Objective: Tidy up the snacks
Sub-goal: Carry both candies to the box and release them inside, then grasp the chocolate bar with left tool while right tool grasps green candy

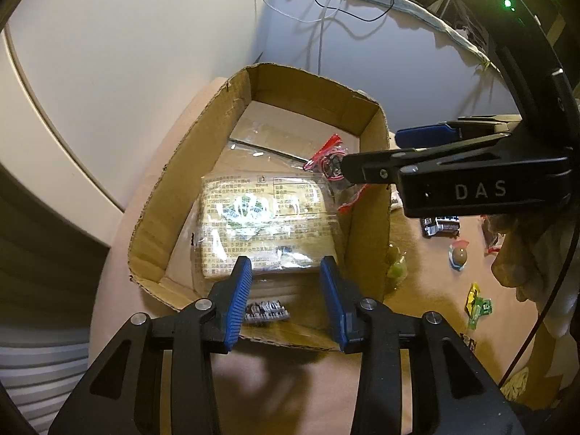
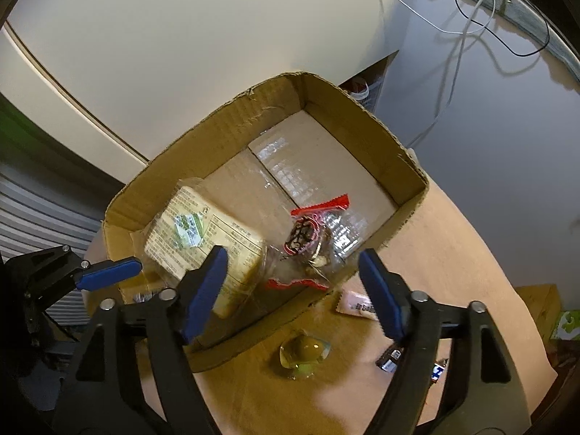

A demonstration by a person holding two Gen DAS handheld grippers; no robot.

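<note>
A: In the cardboard box (image 2: 366,137), what is catalogued?

B: Item one: a clear-wrapped yellowish block (image 2: 203,243) with printed label text, laid on the box floor toward the 8 o'clock corner in the right wrist view. Item two: a clear packet with red edges (image 2: 319,232), holding a dark round snack, recorded just beside the block at its 3 o'clock side. Item three: a small black-and-white printed wrapper (image 1: 266,311), seen only in the left wrist view, on the floor by the near wall at 6 o'clock.

A: And outside the box?

B: On the tan tabletop (image 2: 453,246): a clear wrapper with an olive-green sweet (image 2: 302,353) at 6 o'clock of the box, a pale pink wrapper (image 2: 357,304) at 5 o'clock, and a dark blue-and-white bar (image 2: 393,359) partly hidden behind a finger.

A: How are the grippers entered?

B: Left gripper (image 1: 286,286): jaws set at a moderate gap above the near end of the block, nothing pressed between the blue pads (image 1: 241,290). Right gripper (image 2: 291,286): jaws spread wide over the red-edged packet, which is touched by neither pad.
</note>
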